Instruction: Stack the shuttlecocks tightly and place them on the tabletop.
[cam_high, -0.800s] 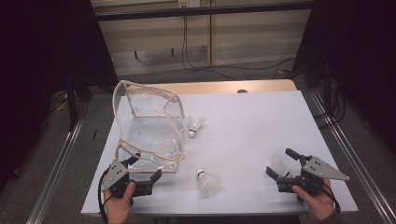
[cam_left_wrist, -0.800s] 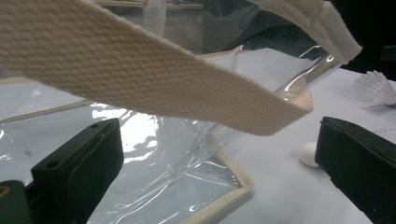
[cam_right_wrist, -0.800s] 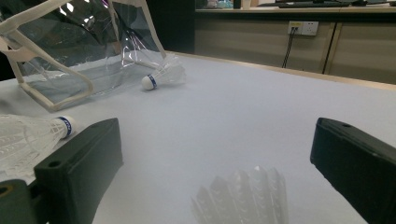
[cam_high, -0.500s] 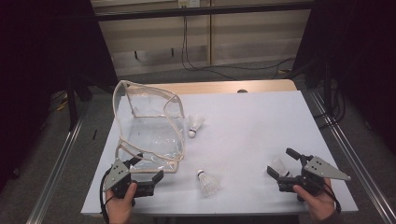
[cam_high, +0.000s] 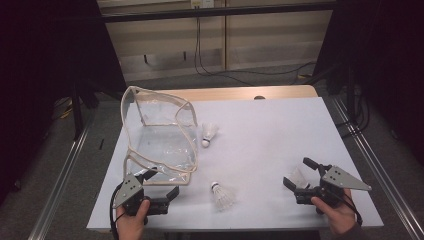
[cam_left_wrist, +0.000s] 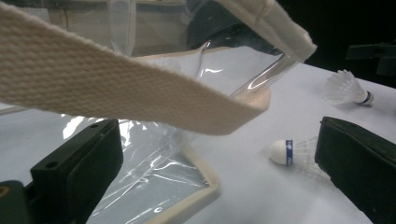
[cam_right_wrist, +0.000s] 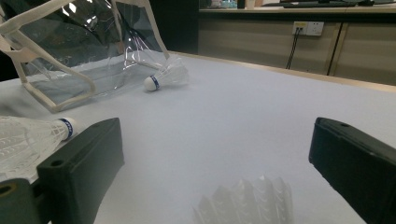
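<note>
Here, clear bag (cam_high: 160, 135) gaping, three shuttlecocks (cam_high: 221, 193) outside on table (cam_high: 260, 130)

From my end there's a clear plastic bag (cam_high: 161, 137) with cream webbing trim, propped open around 10 o'clock on the table. One white shuttlecock (cam_high: 209, 134) lies just beside it at 12, another (cam_high: 222, 194) lies at 6, and a third (cam_high: 299, 175) sits at 4.

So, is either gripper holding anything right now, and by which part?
Nothing is held. The left gripper stands open at the bag edge; the right gripper is open around a shuttlecock.
</note>
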